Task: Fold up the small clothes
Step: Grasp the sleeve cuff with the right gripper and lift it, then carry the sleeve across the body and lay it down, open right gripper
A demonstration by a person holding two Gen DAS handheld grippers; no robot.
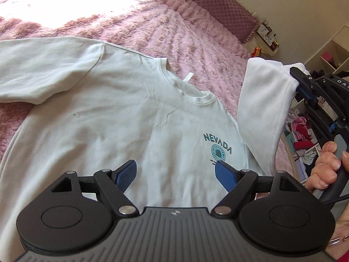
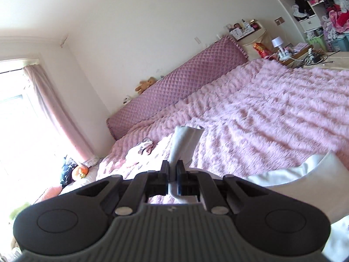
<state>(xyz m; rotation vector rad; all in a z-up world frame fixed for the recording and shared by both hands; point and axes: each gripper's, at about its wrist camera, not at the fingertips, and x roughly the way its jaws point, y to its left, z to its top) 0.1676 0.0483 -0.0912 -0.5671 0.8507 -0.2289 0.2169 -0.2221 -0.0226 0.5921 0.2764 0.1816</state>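
Observation:
A white sweatshirt (image 1: 113,118) with a teal "NEVADA" print lies face up on the pink fluffy bedspread (image 1: 165,28). Its left sleeve lies spread out to the left. My left gripper (image 1: 175,175) is open with blue pads, hovering over the chest just below the print. My right gripper (image 2: 172,170) is shut on the cuff end of the right sleeve (image 2: 185,144) and holds it lifted above the bed. In the left wrist view that raised sleeve (image 1: 264,100) hangs from the right gripper (image 1: 293,74) at the right.
A quilted mauve headboard (image 2: 174,87) runs along the wall. A small pile of pale clothes (image 2: 139,150) lies on the bed farther off. A bedside table with clutter (image 2: 283,52) and open shelves of clothes (image 2: 322,11) stand to the right.

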